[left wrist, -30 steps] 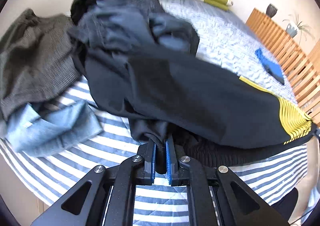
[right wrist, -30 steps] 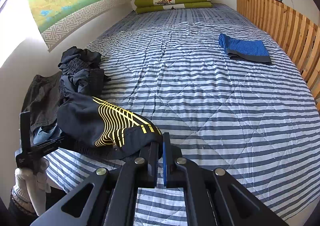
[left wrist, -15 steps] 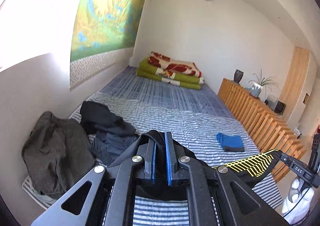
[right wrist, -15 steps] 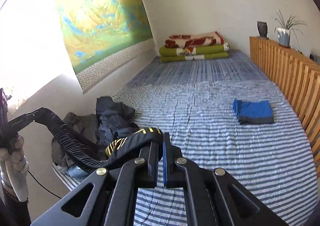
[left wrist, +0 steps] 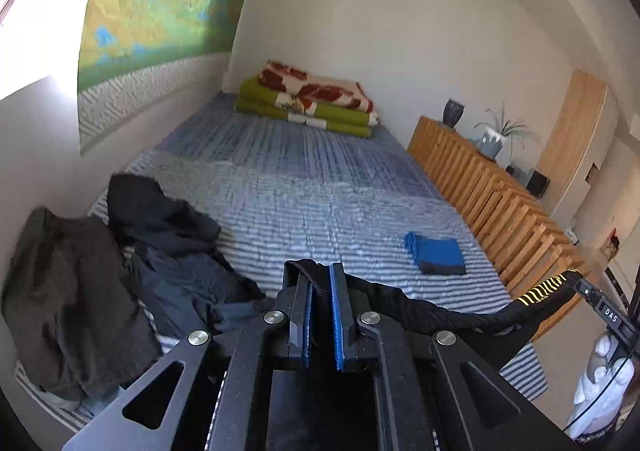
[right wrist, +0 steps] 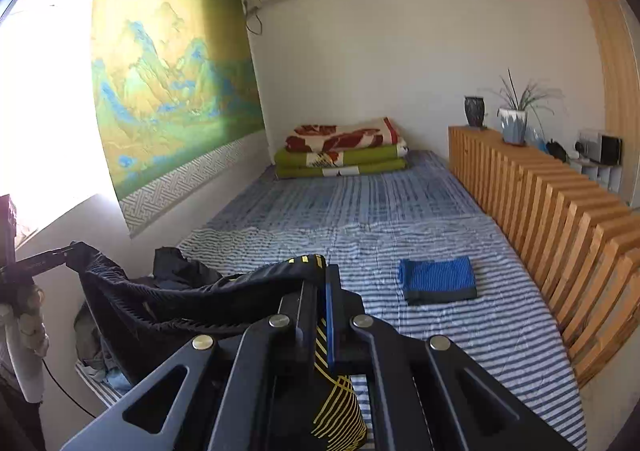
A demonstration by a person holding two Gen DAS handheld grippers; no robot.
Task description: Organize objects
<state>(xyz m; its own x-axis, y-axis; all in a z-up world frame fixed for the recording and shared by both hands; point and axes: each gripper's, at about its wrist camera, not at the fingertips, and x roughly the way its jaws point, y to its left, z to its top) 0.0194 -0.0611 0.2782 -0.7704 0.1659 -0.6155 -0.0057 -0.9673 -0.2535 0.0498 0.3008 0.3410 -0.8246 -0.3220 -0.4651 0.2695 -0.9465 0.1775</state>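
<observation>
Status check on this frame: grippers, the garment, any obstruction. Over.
Left gripper and right gripper both shut on the black garment with yellow lines. Garment slung between them above the striped bed. Clothes pile below left; nothing blocking.

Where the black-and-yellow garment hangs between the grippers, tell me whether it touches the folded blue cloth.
Apart. The right wrist view shows the black-and-yellow garment held left of the folded blue cloth, with striped bedspread between them.

Left gripper (left wrist: 320, 287) pitched downward, jaws nearly closed, pinching dark fabric between the blue pads (left wrist: 338, 315). Right gripper (right wrist: 322, 287) likewise angled down, jaws clamped tight on black-and-yellow cloth. White-gloved hand (left wrist: 600, 387) gripping the right tool's handle; other gloved hand (right wrist: 24, 335) beneath the left tool, far left.
</observation>
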